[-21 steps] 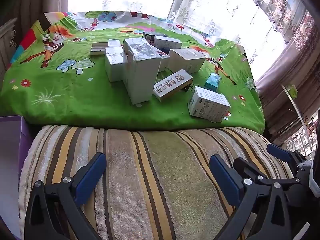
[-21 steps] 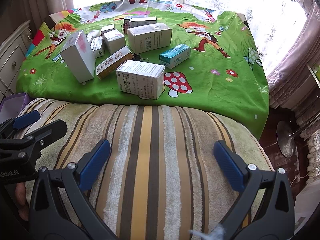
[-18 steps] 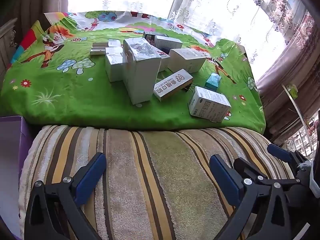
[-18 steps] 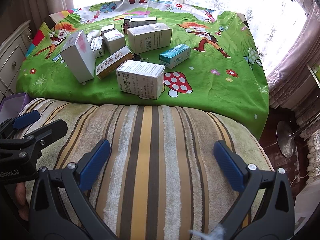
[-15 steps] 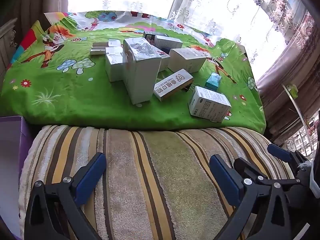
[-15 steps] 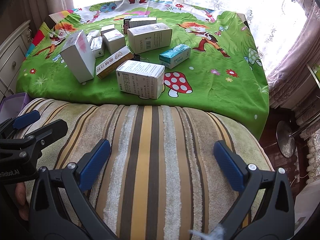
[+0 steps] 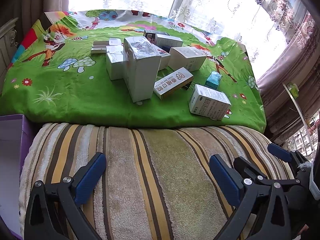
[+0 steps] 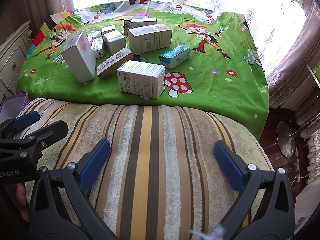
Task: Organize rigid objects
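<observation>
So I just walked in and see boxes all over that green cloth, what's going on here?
A person holds a gripper in each hand, and both the left gripper and the right gripper are open and empty, hovering over a striped towel. Nothing has been picked up. A dozen or so small cartons sit scattered on the cartoon cloth; nearest are a white printed box and a teal box.
</observation>
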Demonstrator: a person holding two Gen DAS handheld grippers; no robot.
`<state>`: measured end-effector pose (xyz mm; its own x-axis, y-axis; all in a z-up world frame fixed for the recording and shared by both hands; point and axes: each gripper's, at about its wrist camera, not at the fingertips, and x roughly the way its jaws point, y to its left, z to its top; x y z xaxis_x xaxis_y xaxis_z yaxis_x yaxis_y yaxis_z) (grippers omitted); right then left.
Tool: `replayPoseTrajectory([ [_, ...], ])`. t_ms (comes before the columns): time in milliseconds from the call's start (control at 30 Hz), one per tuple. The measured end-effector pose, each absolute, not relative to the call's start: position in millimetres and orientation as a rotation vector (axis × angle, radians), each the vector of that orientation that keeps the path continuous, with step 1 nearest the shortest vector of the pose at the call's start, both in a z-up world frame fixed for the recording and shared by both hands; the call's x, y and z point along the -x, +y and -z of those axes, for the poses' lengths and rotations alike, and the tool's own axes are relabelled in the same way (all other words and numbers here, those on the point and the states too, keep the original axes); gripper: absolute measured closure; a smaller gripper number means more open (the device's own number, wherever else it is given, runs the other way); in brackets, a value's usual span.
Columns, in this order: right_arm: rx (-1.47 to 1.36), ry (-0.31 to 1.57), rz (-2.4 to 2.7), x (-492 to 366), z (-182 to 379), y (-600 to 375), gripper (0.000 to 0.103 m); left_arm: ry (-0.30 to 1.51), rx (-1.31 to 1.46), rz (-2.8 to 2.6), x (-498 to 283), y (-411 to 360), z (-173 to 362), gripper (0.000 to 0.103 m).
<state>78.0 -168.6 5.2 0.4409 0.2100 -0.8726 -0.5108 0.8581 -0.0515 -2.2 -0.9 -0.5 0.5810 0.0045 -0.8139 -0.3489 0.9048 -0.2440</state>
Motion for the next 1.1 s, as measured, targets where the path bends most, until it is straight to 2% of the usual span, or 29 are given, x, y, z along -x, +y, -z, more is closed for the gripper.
replayPoseTrajectory([
  [567,0.312,1.015,-0.466,-79.7,-5.0,-170.1,0.000,0.887,0.434,-0.255,5.6,9.7,-22.1,0.000],
  [800,0.340,1.029,-0.463,-84.9,-1.2,-162.2,0.000,0.892,0.392,-0.312,-15.1,22.5,-30.1,0.006],
  [933,0.329,1.066,-0.492,-97.1,1.8,-157.4,0.000,0.890,0.378,-0.323,-33.8,31.4,-32.7,0.015],
  [1100,0.311,1.093,-0.512,-114.0,3.9,-146.3,0.000,0.898,0.385,-0.336,-61.0,43.1,-33.2,0.015],
])
